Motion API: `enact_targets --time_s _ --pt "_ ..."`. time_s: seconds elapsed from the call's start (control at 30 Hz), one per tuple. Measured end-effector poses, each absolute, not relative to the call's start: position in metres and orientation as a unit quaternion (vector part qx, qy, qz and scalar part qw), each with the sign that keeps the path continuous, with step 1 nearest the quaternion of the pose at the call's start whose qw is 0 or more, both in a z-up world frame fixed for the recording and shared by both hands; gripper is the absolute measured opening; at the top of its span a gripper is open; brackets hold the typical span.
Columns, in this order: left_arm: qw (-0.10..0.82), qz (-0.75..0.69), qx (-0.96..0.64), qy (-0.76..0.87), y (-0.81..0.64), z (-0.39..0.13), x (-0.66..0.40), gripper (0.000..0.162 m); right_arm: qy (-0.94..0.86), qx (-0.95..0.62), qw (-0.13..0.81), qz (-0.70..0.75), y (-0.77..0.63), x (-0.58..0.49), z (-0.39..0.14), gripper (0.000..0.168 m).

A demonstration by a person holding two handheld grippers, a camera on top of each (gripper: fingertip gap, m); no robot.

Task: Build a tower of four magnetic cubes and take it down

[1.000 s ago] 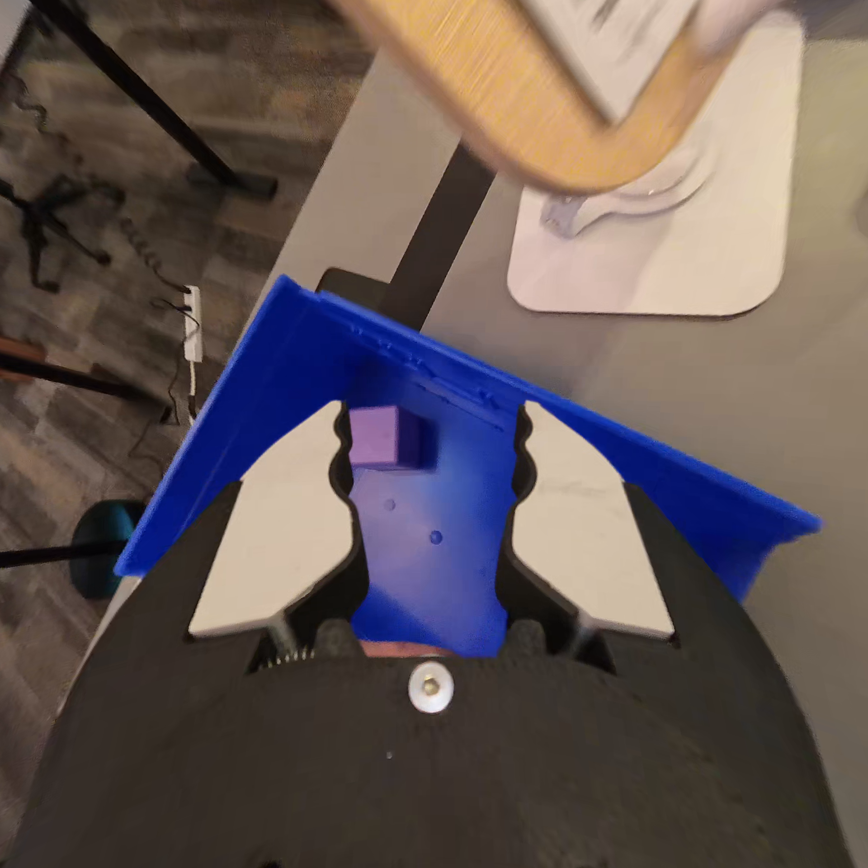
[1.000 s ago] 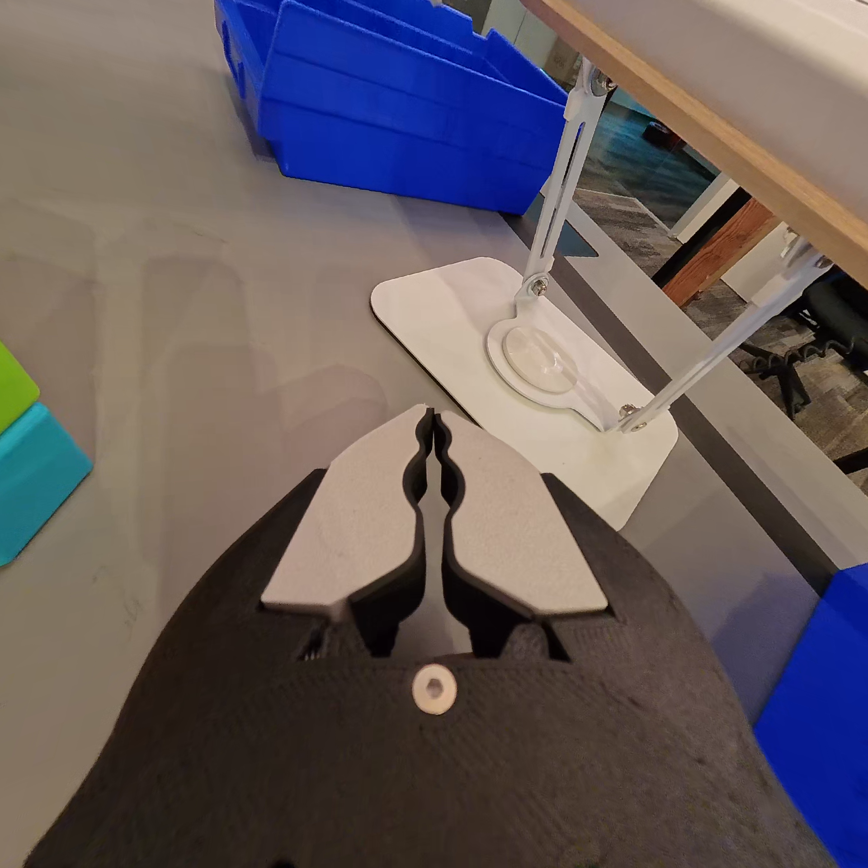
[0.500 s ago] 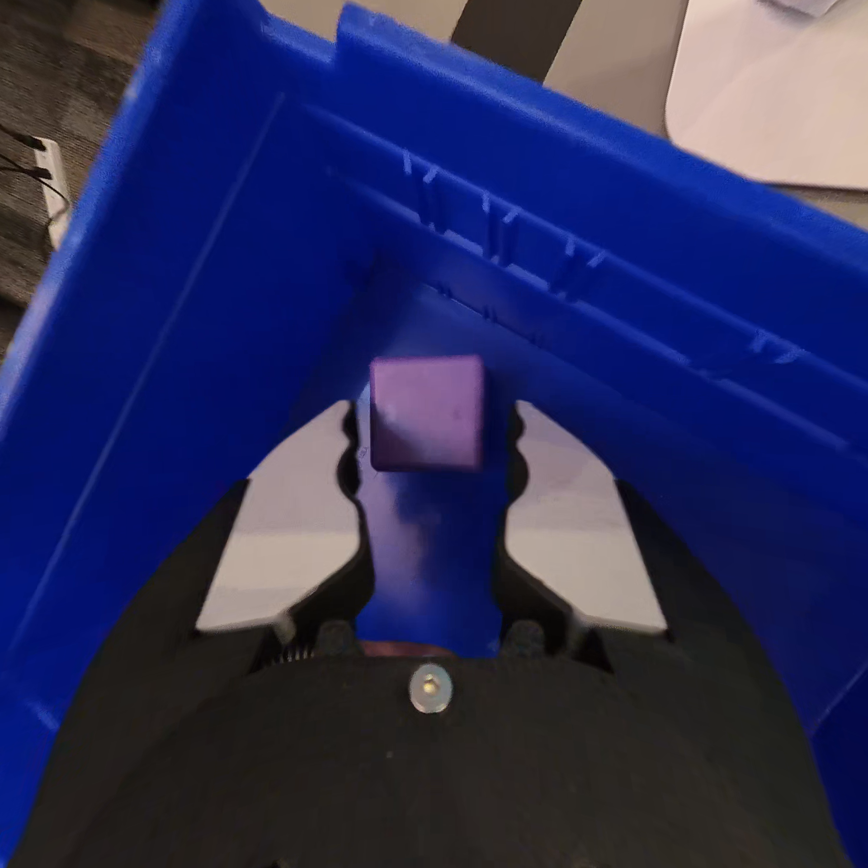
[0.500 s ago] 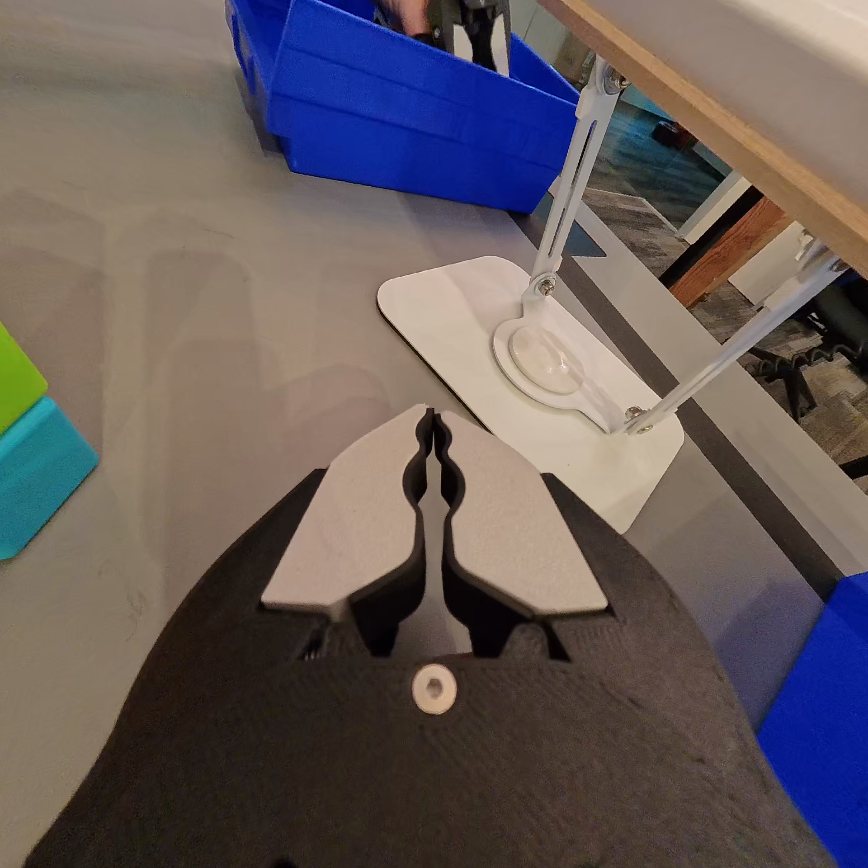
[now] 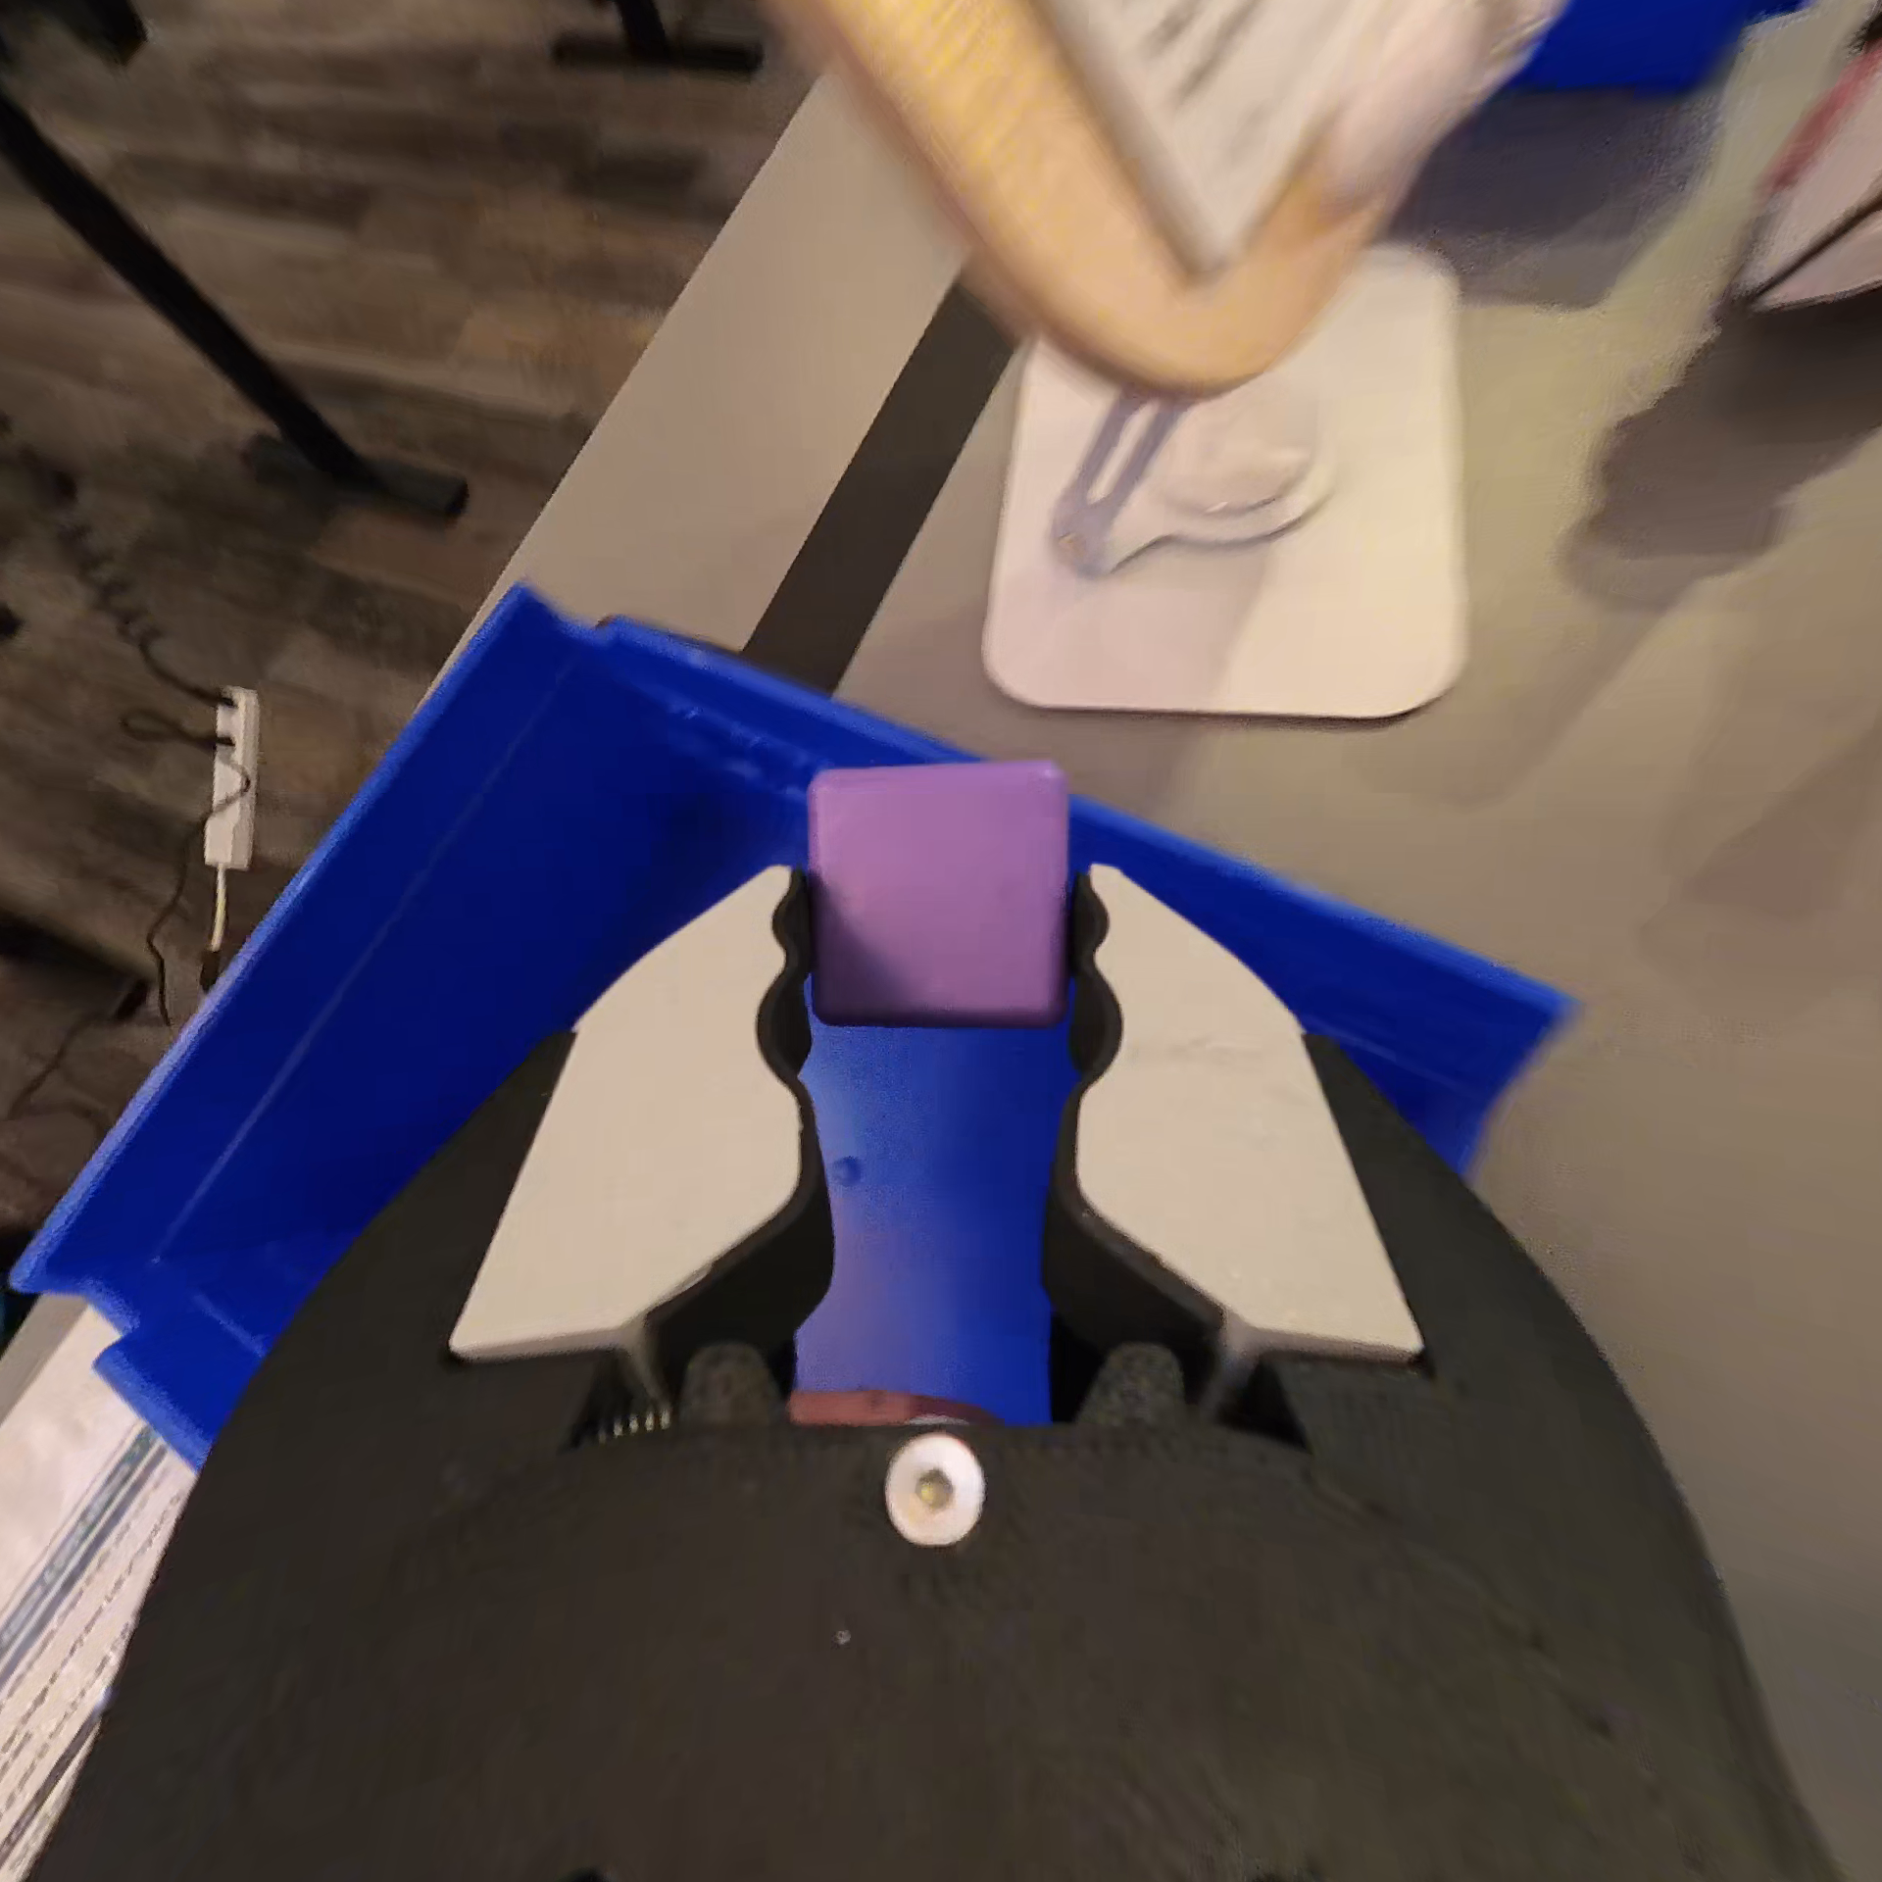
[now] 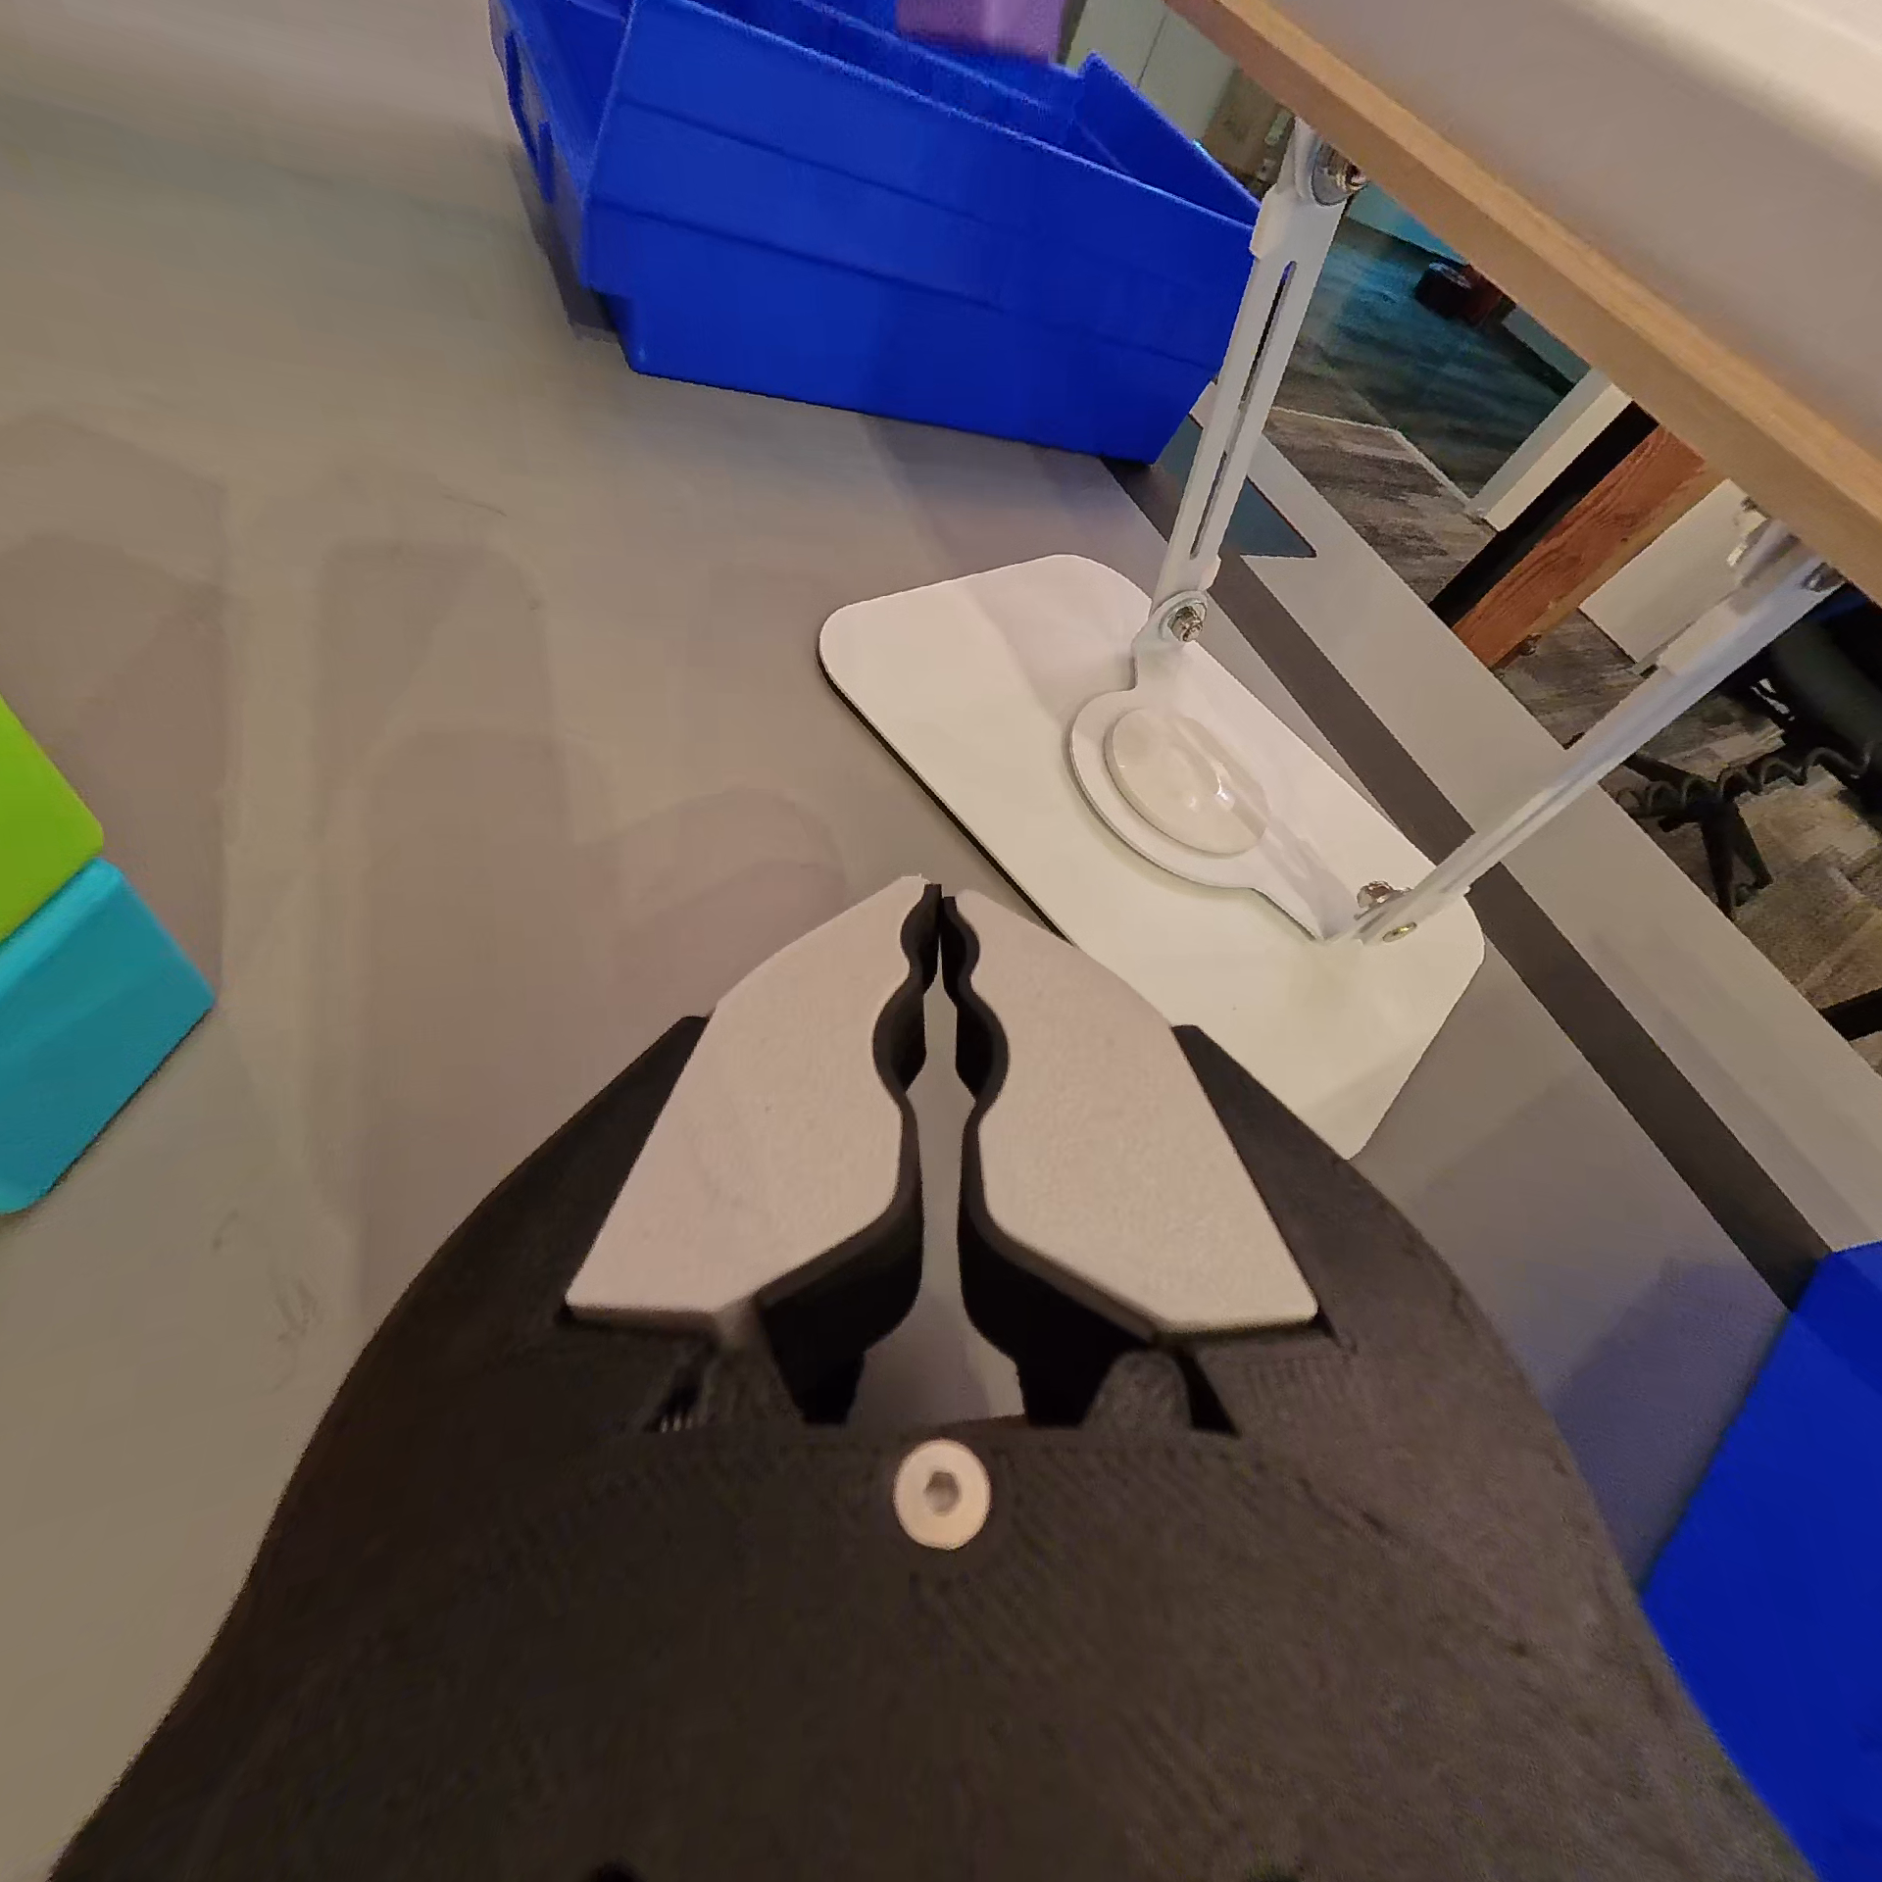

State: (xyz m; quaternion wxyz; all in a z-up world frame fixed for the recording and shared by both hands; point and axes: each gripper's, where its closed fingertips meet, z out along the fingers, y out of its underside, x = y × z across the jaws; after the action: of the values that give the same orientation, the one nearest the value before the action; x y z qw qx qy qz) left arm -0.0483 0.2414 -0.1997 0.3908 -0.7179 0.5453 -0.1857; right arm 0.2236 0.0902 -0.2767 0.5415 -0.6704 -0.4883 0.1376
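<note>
My left gripper (image 5: 937,917) is shut on a purple cube (image 5: 937,896) and holds it above the blue bin (image 5: 438,917). The same purple cube (image 6: 978,22) shows at the top edge of the right wrist view, above the far blue bin (image 6: 896,265). A green cube (image 6: 36,815) sits on top of a teal cube (image 6: 87,1029) at the left edge of the right wrist view, on the grey table (image 6: 458,662). My right gripper (image 6: 939,901) is shut and empty, low over the table to the right of that stack.
A white stand base (image 6: 1151,815) with thin metal legs stands on the table ahead of my right gripper, under a wood-edged board (image 6: 1507,224). It also shows blurred in the left wrist view (image 5: 1232,550). Another blue bin (image 6: 1782,1528) is at the right edge. The table edge runs beside the bin. Tip to tip, the grippers are about 35 centimeters apart.
My left gripper went down into the blue bin, closed on the purple cube and lifted it up out of the bin. My right gripper stayed shut and barely moved.
</note>
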Motion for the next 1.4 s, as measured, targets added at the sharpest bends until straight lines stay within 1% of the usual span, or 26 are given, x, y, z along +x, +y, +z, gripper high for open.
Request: enact_targets --time_s 0.17,0.33,0.43,0.53,0.67,1.0,1.17,1.4 --pt "0.396 -0.192 -0.654 0.615 0.154 -0.160 -0.014 0.048 -0.490 -0.670 0.541 0.135 0.090 0.223 -0.277 0.000" --pt "0.364 -0.192 -0.555 0.723 0.065 -0.135 0.062 0.048 -0.490 -0.669 0.541 0.136 0.090 0.223 -0.277 0.000" --pt "0.337 -0.194 -0.496 0.776 0.021 -0.129 0.106 0.048 -0.491 -0.668 0.542 0.138 0.089 0.223 -0.277 0.000" --pt "0.300 -0.208 -0.450 0.815 -0.015 -0.134 0.141 0.048 -0.493 -0.667 0.541 0.139 0.089 0.223 -0.277 0.000" --pt "0.242 -0.199 -0.410 0.857 -0.042 -0.154 0.168 0.048 -0.496 -0.666 0.539 0.139 0.088 0.222 -0.278 0.000" --pt "0.164 -0.168 -0.373 0.898 -0.052 -0.184 0.180 0.048 -0.498 -0.667 0.537 0.139 0.088 0.221 -0.279 0.000" --pt "0.169 -0.211 -0.372 0.888 -0.053 -0.188 0.181 0.048 -0.498 -0.667 0.537 0.139 0.088 0.221 -0.279 0.000" --pt "0.176 -0.211 -0.375 0.885 -0.051 -0.187 0.183 0.048 -0.499 -0.667 0.536 0.139 0.087 0.221 -0.279 0.000"
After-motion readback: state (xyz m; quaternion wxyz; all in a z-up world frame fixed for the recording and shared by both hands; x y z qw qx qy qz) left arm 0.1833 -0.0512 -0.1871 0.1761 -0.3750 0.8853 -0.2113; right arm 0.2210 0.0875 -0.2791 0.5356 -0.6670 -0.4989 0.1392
